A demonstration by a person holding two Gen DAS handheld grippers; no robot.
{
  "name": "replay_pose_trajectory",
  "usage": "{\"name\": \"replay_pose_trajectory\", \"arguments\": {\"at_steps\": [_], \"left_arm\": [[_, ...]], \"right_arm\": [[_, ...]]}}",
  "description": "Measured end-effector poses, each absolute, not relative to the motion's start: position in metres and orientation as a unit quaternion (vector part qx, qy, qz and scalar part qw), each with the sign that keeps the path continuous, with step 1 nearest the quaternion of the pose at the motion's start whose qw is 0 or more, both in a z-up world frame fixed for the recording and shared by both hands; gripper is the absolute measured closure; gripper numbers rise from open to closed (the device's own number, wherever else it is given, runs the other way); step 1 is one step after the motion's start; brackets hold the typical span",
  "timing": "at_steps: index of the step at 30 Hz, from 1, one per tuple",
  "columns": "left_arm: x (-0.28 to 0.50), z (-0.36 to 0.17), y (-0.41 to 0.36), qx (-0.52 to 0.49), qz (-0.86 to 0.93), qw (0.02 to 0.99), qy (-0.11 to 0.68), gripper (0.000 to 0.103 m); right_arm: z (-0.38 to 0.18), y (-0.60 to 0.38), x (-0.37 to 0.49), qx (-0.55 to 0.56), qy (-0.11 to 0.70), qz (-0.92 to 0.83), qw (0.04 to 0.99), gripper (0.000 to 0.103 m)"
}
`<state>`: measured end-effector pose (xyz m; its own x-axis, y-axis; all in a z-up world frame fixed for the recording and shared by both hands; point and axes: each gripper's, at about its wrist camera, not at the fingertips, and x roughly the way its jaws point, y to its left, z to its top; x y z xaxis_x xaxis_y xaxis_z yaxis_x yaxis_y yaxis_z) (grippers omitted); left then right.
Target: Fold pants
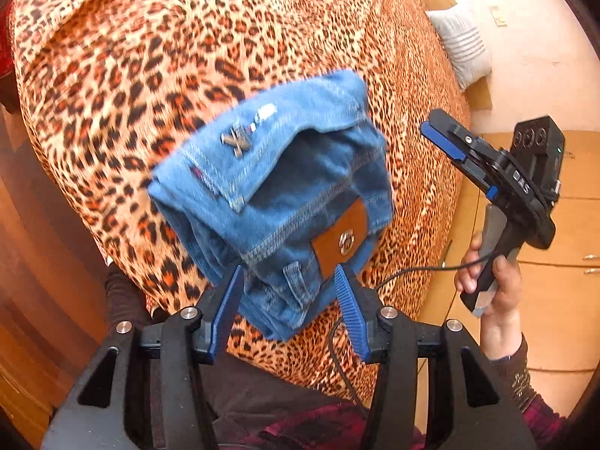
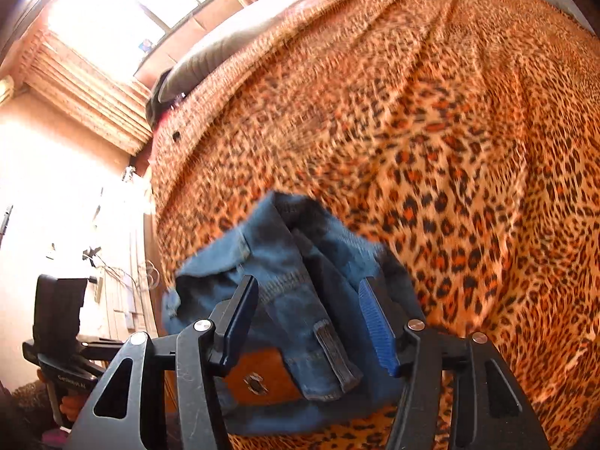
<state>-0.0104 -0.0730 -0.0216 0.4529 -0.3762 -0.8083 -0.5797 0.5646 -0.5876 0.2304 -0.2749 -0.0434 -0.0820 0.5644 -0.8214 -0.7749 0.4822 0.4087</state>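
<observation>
Over the leopard-print bed [image 1: 112,75] the jeans [image 1: 277,195] sit as a compact folded bundle, waistband end nearest the cameras, with the brown leather patch [image 1: 341,238] and a belt loop [image 2: 333,352] facing up. Whether the bundle rests on the cover or is slightly lifted is hard to tell; the blur at its edges suggests it is moving. The left gripper [image 1: 288,311] has its blue pads spread to either side of the waistband, close to the denim but not visibly pinching it, so it reads as released. The right gripper [image 2: 318,322] looks the same in its own view: fingers parted, straddling the bundle near the patch. From the left camera, though, the right gripper [image 1: 446,142] appears off to the side and clear of the jeans, held in the person's hand [image 1: 491,281], so its nearness to the cloth is uncertain. Judging by the tight stack of layers, folding seems nearly done. A striped pillow [image 1: 461,45] lies at the far edge of the bed.
</observation>
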Motion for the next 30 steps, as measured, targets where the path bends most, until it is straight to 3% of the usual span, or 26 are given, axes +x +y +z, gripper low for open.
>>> {"name": "replay_pose_trajectory", "arguments": {"at_steps": [3, 5, 9, 10, 11, 12, 13, 15, 17, 18, 21, 23, 24, 25, 26, 28, 30], "left_arm": [[0.000, -0.026, -0.051, -0.489, 0.103, 0.708, 0.499, 0.053], [0.004, -0.036, -0.043, -0.502, 0.118, 0.700, 0.494, 0.053], [0.017, -0.069, -0.041, -0.491, 0.140, 0.681, 0.525, 0.053], [0.024, -0.077, -0.043, -0.481, 0.138, 0.681, 0.535, 0.053], [0.026, -0.078, -0.047, -0.468, 0.138, 0.685, 0.541, 0.054], [0.025, -0.073, -0.048, -0.459, 0.137, 0.691, 0.542, 0.053], [0.023, -0.066, -0.050, -0.456, 0.130, 0.694, 0.542, 0.053], [0.015, -0.049, -0.050, -0.456, 0.101, 0.709, 0.528, 0.053], [0.006, -0.038, -0.040, -0.453, 0.110, 0.723, 0.509, 0.052], [0.003, -0.036, -0.031, -0.455, 0.122, 0.726, 0.501, 0.050], [-0.001, -0.052, -0.003, -0.491, 0.153, 0.704, 0.490, 0.036], [0.004, -0.074, 0.004, -0.509, 0.164, 0.671, 0.514, 0.037], [0.007, -0.082, 0.003, -0.512, 0.163, 0.658, 0.527, 0.038], [0.008, -0.086, -0.003, -0.509, 0.156, 0.654, 0.538, 0.038], [0.010, -0.085, -0.011, -0.495, 0.150, 0.660, 0.545, 0.038], [0.014, -0.086, -0.029, -0.449, 0.149, 0.680, 0.560, 0.038], [0.015, -0.092, -0.031, -0.449, 0.151, 0.676, 0.564, 0.037]], "right_arm": [[-0.030, -0.226, 0.207, -0.108, 0.496, 0.549, 0.664, 0.053], [-0.037, -0.189, 0.188, -0.141, 0.488, 0.559, 0.655, 0.080], [-0.092, -0.156, 0.184, -0.251, 0.495, 0.498, 0.666, 0.083], [-0.112, -0.166, 0.196, -0.257, 0.518, 0.471, 0.666, 0.087], [-0.128, -0.173, 0.209, -0.245, 0.548, 0.451, 0.661, 0.098], [-0.131, -0.185, 0.221, -0.211, 0.564, 0.452, 0.658, 0.100], [-0.125, -0.192, 0.228, -0.172, 0.576, 0.458, 0.655, 0.100], [-0.107, -0.205, 0.243, -0.101, 0.591, 0.477, 0.643, 0.089], [-0.099, -0.211, 0.260, -0.064, 0.607, 0.473, 0.635, 0.055], [-0.097, -0.211, 0.264, -0.066, 0.606, 0.467, 0.640, 0.052], [-0.106, -0.194, 0.263, -0.114, 0.613, 0.465, 0.629, 0.051], [-0.127, -0.181, 0.254, -0.162, 0.625, 0.447, 0.619, 0.051], [-0.136, -0.174, 0.247, -0.186, 0.628, 0.441, 0.614, 0.056], [-0.139, -0.167, 0.240, -0.211, 0.619, 0.443, 0.613, 0.076], [-0.133, -0.167, 0.233, -0.224, 0.594, 0.450, 0.628, 0.083], [-0.132, -0.177, 0.236, -0.218, 0.578, 0.446, 0.647, 0.089], [-0.153, -0.190, 0.254, -0.202, 0.609, 0.408, 0.650, 0.070]]}}
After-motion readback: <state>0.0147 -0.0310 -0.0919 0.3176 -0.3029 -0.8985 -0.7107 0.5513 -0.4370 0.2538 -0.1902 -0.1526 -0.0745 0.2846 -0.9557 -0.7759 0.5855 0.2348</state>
